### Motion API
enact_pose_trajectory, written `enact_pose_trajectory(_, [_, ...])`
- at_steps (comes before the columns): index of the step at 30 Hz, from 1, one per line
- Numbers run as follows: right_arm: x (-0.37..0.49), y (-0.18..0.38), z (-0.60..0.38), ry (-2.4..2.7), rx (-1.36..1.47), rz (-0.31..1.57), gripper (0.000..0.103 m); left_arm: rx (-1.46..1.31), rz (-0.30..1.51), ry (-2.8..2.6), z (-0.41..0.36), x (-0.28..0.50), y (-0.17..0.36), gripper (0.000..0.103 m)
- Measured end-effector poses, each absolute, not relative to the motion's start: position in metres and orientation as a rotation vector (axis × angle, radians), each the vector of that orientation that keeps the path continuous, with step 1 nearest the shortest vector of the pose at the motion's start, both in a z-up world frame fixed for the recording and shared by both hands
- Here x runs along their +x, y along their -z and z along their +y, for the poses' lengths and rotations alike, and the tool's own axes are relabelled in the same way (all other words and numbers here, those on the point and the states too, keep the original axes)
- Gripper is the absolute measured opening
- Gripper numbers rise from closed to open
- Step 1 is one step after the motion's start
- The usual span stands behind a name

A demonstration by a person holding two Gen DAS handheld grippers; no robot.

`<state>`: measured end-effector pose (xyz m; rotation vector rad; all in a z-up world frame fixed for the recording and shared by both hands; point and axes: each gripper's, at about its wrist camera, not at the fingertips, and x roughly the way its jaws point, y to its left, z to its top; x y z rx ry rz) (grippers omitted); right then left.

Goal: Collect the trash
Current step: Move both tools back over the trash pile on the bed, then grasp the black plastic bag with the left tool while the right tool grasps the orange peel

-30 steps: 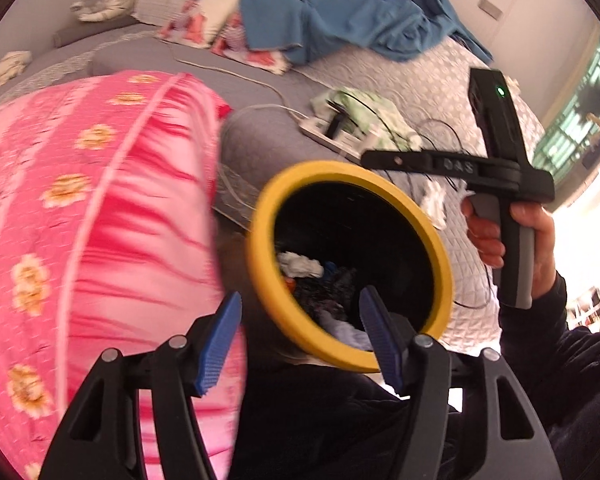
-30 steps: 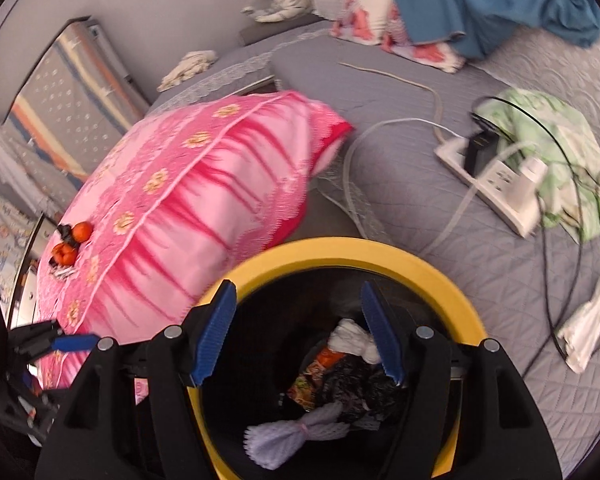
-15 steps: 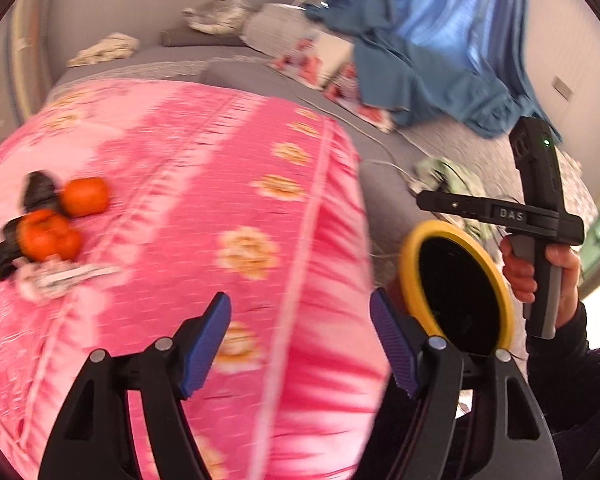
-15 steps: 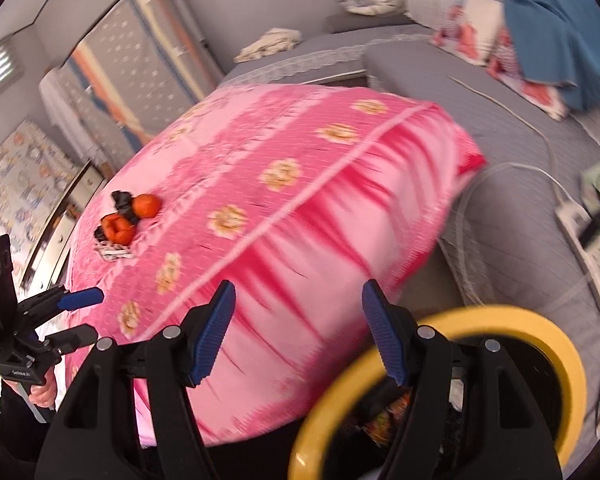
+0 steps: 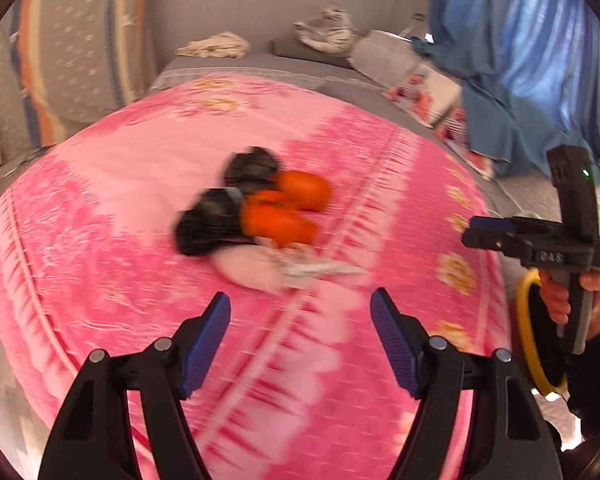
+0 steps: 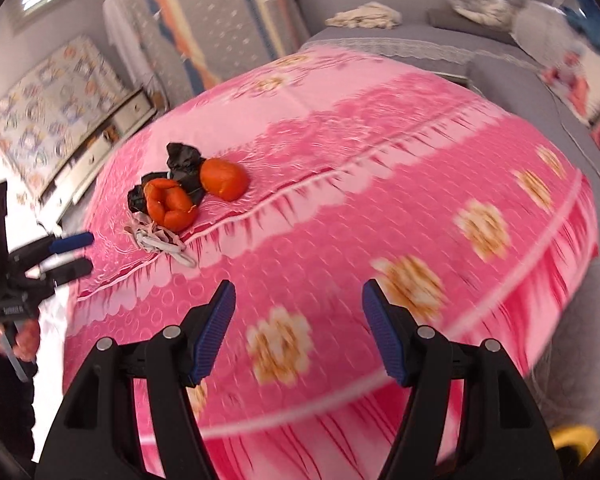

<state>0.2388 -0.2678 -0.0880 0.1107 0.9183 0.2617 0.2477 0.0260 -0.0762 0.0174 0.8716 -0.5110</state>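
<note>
In the left wrist view the black scraps (image 5: pixel 224 216) and orange peels (image 5: pixel 284 208) are smeared by motion blur. The yellow bin (image 5: pixel 528 344) shows only a rim sliver behind the quilt (image 5: pixel 140 260); the right view's bottom edge cuts it off.

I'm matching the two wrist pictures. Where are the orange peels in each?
Left wrist: orange peels just above centre, blurred, on the pink quilt, beyond the open jaws.
Right wrist: peels upper left of centre, on the same quilt.
Shared landmark: the black bag touching the peels.

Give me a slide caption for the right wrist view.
Open right tongs above a pink floral quilt, facing a trash pile: orange peels, black plastic, crumpled white wrapper.
</note>
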Motion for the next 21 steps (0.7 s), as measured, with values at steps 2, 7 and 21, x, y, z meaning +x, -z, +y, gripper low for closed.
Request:
enact_pose_trajectory(2, [0.251,0.089,-0.254,-0.275,0.073,0.922,0.062,0.004,0.867,0.484,0.038,0.259,0.078,0.069])
enact_pose_trajectory(7, [0.285,0.092,-0.223,-0.278,-0.041,0.921,0.062,-0.002,0.881,0.435,0.057,0.290,0.087,0.069])
enact_pose_trajectory(21, [0.350,0.110,-0.173,-0.272,-0.250,0.918,0.062,0.076,0.962,0.412,0.057,0.349,0.107,0.069])
